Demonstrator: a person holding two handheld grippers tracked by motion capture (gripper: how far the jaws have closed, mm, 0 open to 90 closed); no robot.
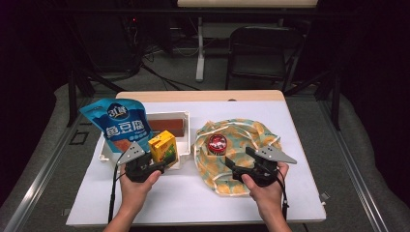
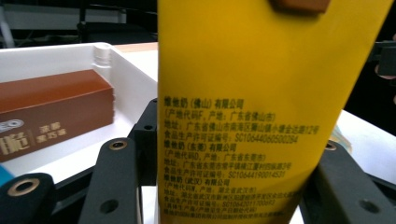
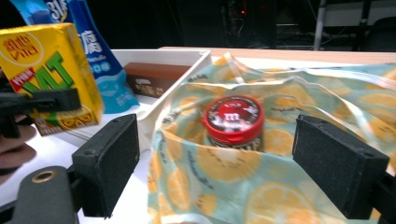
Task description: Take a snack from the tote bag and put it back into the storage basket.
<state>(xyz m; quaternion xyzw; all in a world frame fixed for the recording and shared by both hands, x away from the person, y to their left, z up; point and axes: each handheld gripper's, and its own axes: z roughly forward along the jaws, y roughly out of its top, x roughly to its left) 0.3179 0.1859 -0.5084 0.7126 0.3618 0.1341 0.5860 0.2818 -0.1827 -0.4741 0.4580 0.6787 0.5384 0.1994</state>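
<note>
High view: the yellow drink carton (image 1: 162, 148) is pinched in the left gripper (image 1: 153, 166) and held upright at the front right corner of the white tray (image 1: 159, 117), just left of the orange-print cloth bag (image 1: 227, 181). The red-lidded jar (image 1: 217, 143) is already sat inside the bag's mouth. The right gripper (image 1: 231, 164) is parked at the bag's near edge, so the left one is clearly the nearer to the carton. A blue snack pouch (image 1: 118, 123) is propped at the tray's left side.

Left gripper view: the carton (image 2: 261, 116) is seen standing tall between the jaws, long axis vertical, both jaws pressed against its sides. A brown box (image 2: 51, 112) is lying in the tray (image 2: 135, 79) off to the left.

Right gripper view: the jaws are spread wide, nothing gripped, with the bag (image 3: 261, 186) and jar (image 3: 233, 119) framed between them. The carton (image 3: 49, 74) is seen up at the left, beyond the tray edge.

So the move probably hinges on this: the bag opening lies to the carton's right, and room is left beside the jar, not over it.
</note>
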